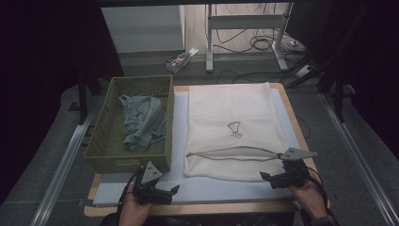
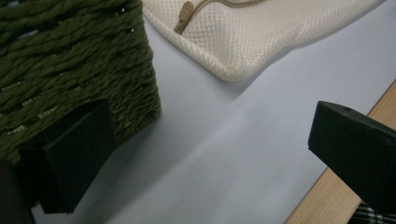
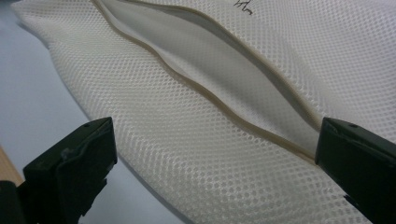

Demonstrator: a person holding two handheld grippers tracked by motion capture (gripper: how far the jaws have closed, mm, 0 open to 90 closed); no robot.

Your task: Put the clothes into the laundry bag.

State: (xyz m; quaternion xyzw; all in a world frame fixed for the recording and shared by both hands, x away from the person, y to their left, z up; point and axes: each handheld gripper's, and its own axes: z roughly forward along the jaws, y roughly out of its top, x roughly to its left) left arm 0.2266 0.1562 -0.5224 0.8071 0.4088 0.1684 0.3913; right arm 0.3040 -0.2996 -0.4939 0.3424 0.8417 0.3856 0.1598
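Observation:
A cream mesh laundry bag (image 1: 231, 127) lies flat on the pale mat, its zip opening (image 1: 230, 153) gaping near the front edge. A green woven basket (image 1: 106, 136) at the left holds a crumpled blue-grey garment (image 1: 143, 122). My left gripper (image 1: 162, 192) rests open on the mat in front of the basket, beside its corner (image 2: 70, 70) and short of the bag's corner (image 2: 233, 51). My right gripper (image 1: 272, 179) stands open at the bag's front right corner, its jaws astride the mesh (image 3: 196, 154) just below the open zip (image 3: 224, 70). Nothing is held.
The pale mat (image 1: 179, 122) covers a wooden table with its front edge (image 1: 197, 207) close to both hands. Beyond the table stand a metal frame (image 1: 244, 28), loose cables (image 1: 263, 44) and a small box (image 1: 181, 59) on the floor.

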